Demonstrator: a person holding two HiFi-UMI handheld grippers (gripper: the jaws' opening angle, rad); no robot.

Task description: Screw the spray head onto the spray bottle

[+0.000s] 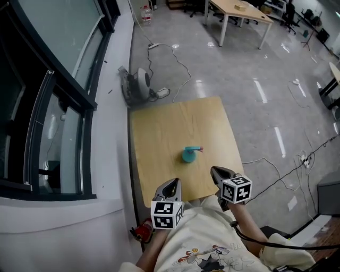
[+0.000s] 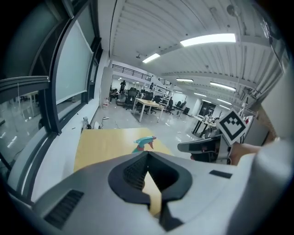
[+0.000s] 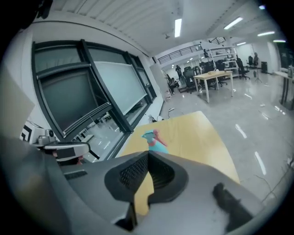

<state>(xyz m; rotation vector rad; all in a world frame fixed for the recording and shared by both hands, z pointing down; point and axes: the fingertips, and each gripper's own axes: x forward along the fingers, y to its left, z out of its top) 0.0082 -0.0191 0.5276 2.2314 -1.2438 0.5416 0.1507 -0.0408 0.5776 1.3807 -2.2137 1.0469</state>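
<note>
In the head view a small teal spray bottle stands upright near the middle of the light wooden tabletop, slightly toward the lower edge of the frame. The spray head sits on top of it, its pinkish nozzle pointing to the right of the frame. How tightly the head is seated cannot be told. Both tools hang over the near edge of the tabletop, below the bottle in the frame and apart from it. The left hand-held gripper is at lower centre-left and the right hand-held gripper at lower centre-right, each with its marker cube behind the jaws. The left gripper view shows its jaws closed tip to tip with nothing between them. The bottle appears just above them in the frame, farther off on the tabletop, and the other tool is at the right edge. The right gripper view shows the same: jaws pressed together and empty, and the bottle beyond them at centre. A pale printed shirt fills the bottom of the head view. A dark-framed window runs down the left side. Grey floor with loose cables lies beyond the tabletop, and a desk stands at the top right.
</note>
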